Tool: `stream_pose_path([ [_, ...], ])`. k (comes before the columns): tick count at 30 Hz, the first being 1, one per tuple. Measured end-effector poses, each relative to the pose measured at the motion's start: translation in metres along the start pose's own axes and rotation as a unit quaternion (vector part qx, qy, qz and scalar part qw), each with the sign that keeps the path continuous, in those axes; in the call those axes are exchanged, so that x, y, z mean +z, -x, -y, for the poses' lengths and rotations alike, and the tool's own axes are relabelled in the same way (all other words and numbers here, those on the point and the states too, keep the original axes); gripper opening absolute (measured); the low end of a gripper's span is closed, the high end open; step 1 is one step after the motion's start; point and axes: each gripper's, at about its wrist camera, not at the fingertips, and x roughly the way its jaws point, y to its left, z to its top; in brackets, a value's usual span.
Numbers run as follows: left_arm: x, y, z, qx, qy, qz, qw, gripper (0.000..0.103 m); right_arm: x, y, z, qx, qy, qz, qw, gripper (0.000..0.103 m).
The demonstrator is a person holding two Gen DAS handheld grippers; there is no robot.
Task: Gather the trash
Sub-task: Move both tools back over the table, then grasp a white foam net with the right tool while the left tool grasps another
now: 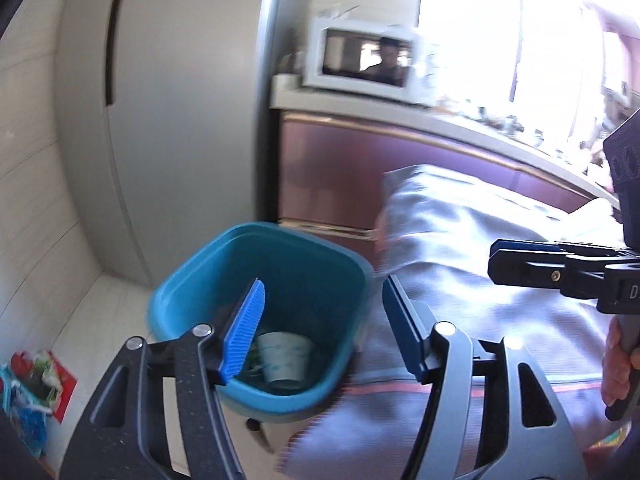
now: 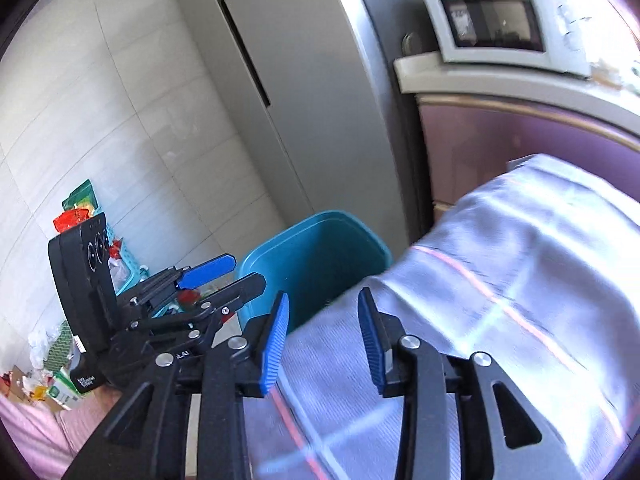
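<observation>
Two ribbed blue claws — left claw (image 1: 324, 320), right claw (image 2: 323, 340) — gape above square teal bin (image 1: 192, 276)

Legible text is scarce. In the left wrist view, the black body of the right gripper (image 1: 494, 258) carries white lettering at the frame's right edge; only a "D" can be read, the rest cut off. In the right wrist view, the left gripper (image 2: 240, 272) shows white letters near its pivot that look like "AI", partly hidden, and a white printed label on the lower end of its black handle, too small and blurred to read. The snack packets (image 2: 80, 204) by the wall bear printing, likewise unreadable. The microwave (image 2: 500, 24) door shows no readable markings.
</observation>
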Motion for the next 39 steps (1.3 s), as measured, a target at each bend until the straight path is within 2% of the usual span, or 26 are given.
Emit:
stream_pose_path([
  [5,0.004,0.008,0.046,-0.053,-0.039,0.009,0.9978,0.063,-0.018,0.055,0.021,-0.043,-0.018,0.035,0.998,0.038],
  [11,0.004,0.010,0.110,-0.118,-0.083,0.007,0.9895,0.063,-0.045,0.120,0.054,-0.104,-0.065,0.076,0.990,0.039],
  [19,0.001,0.002,0.213,-0.191,-0.162,0.003,0.9682,0.064,-0.069,0.195,0.095,-0.176,-0.108,0.125,0.970,0.040],
  [22,0.002,-0.004,0.252,-0.201,-0.199,0.009,0.9592,0.064,-0.069,0.219,0.113,-0.198,-0.115,0.146,0.962,0.040],
  [25,0.008,-0.011,0.286,-0.213,-0.224,0.014,0.9507,0.064,-0.065,0.235,0.135,-0.219,-0.124,0.162,0.954,0.045],
  [29,0.014,-0.019,0.325,-0.227,-0.247,0.019,0.9418,0.064,-0.056,0.247,0.171,-0.220,-0.159,0.161,0.949,0.051],
  [32,0.019,-0.025,0.345,-0.228,-0.263,0.023,0.9371,0.064,-0.051,0.253,0.196,-0.219,-0.181,0.161,0.945,0.052],
  [39,0.018,-0.041,0.380,-0.231,-0.299,0.021,0.9255,0.064,-0.035,0.241,0.242,-0.195,-0.231,0.139,0.943,0.062],
])
